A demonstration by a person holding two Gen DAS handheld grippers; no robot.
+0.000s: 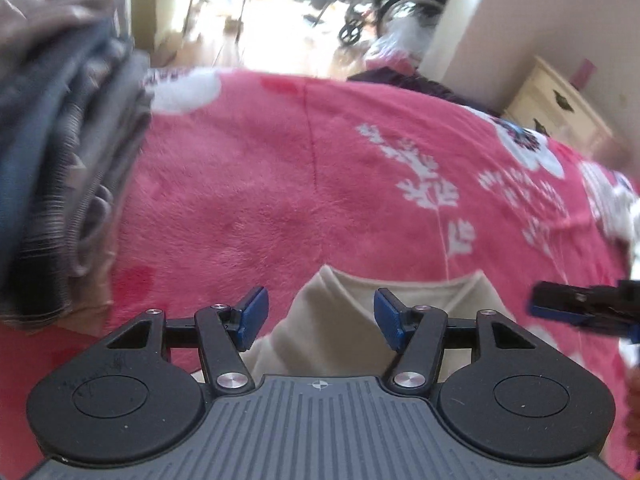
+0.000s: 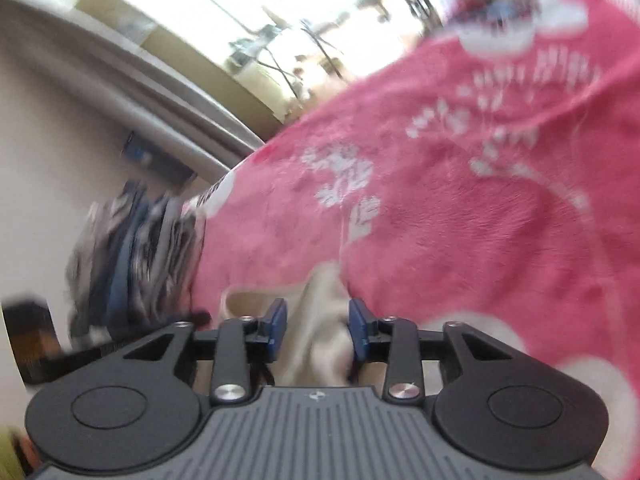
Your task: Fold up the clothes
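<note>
The beige soft-fabric garment lies on the bed, spread over a pink fleece blanket with white flowers and sprigs, its upper edge forming two points. The left claw hangs over it with its blue pads well apart, gripping nothing that I can see. The right claw stands partly open with a bunched ridge of the same beige cloth rising between its pads; the blur hides whether they touch it. To the left on the bed sits a stack of folded grey and dark blue clothes. A cream chest of drawers stands beyond the bed.
</note>
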